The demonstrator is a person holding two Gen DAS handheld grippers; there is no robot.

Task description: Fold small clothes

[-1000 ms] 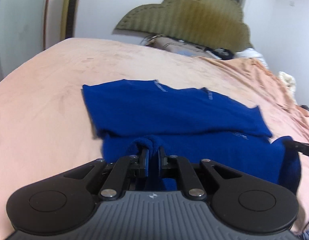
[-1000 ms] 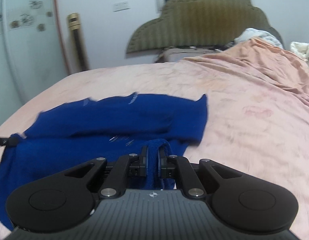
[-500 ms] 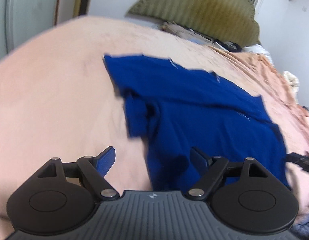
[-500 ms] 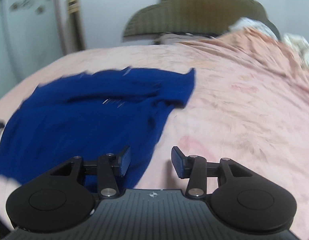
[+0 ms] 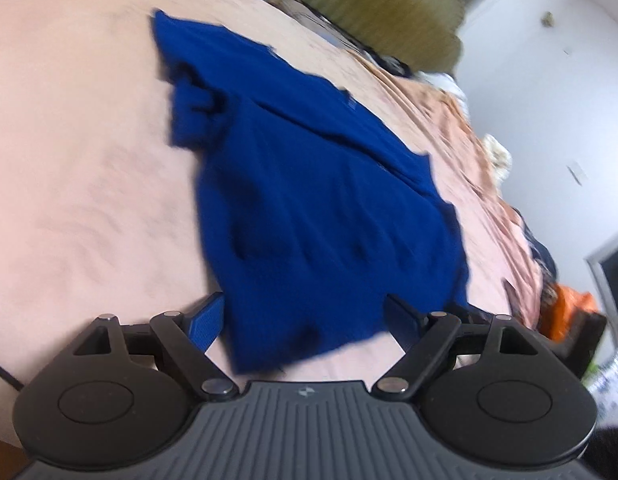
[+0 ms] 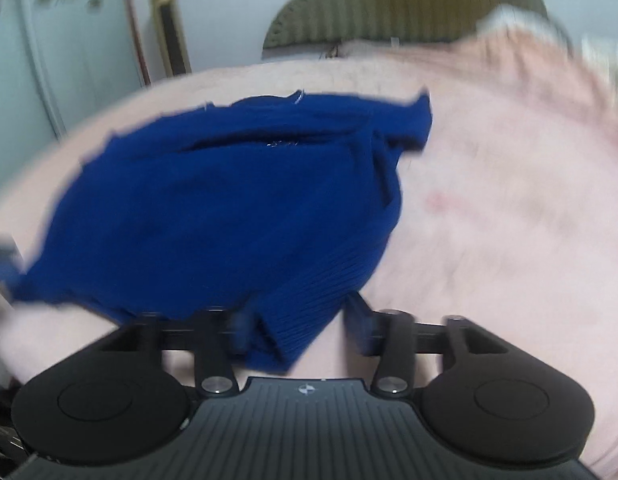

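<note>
soft, even indoor light; both fisheye views smeared by motion blur, edges bowed, shadows faint, no glare.

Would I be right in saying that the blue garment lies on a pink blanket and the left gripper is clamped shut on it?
Not quite: the left wrist view shows the left gripper wide open, its jaws having just opened, gripping nothing. The blue garment does lie on the pink blanket.

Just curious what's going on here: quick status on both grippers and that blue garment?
Left gripper open. Right gripper open, jaws just closing, blue garment corner between them. Garment folded on pink bedspread. Nothing in the way.
</note>
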